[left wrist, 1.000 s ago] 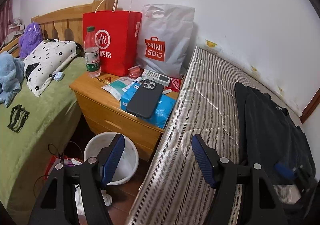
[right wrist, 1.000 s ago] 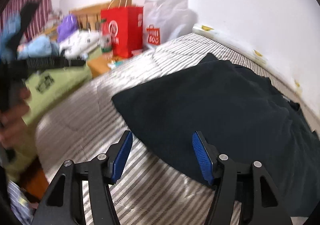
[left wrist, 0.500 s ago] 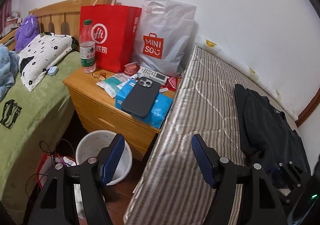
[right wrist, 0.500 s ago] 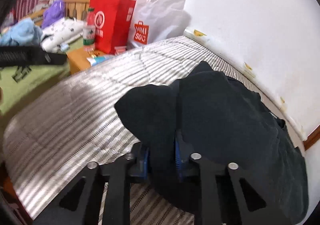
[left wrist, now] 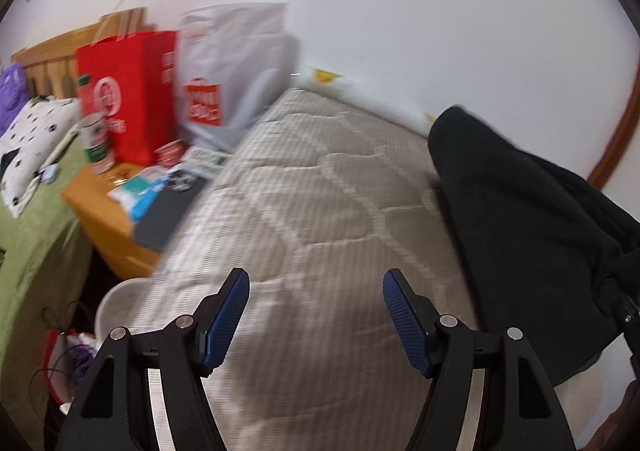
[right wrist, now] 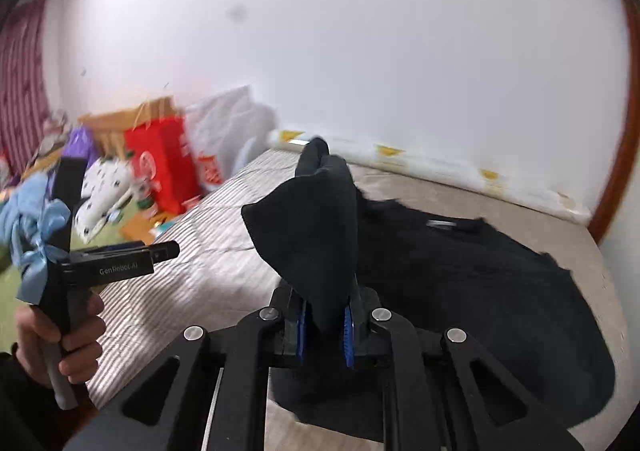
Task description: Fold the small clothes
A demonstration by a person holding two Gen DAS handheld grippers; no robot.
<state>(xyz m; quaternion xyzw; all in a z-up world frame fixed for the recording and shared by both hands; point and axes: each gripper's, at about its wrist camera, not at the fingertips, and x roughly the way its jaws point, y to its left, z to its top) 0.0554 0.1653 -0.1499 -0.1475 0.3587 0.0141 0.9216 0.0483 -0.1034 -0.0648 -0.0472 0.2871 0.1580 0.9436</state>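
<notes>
Right wrist view: right gripper [right wrist: 325, 325] clamps a raised corner of the black garment [right wrist: 480, 291] lying on the mattress [right wrist: 208, 251]; left gripper [left wrist: 316, 315], fingers wide, should pinch the opposite corner, keeping the edge taut

I face a plain white wall [left wrist: 380, 11] behind the striped mattress [left wrist: 304, 187]; off its left edge stand a wooden nightstand [left wrist: 100, 219] and a wooden headboard [left wrist: 48, 55].
</notes>
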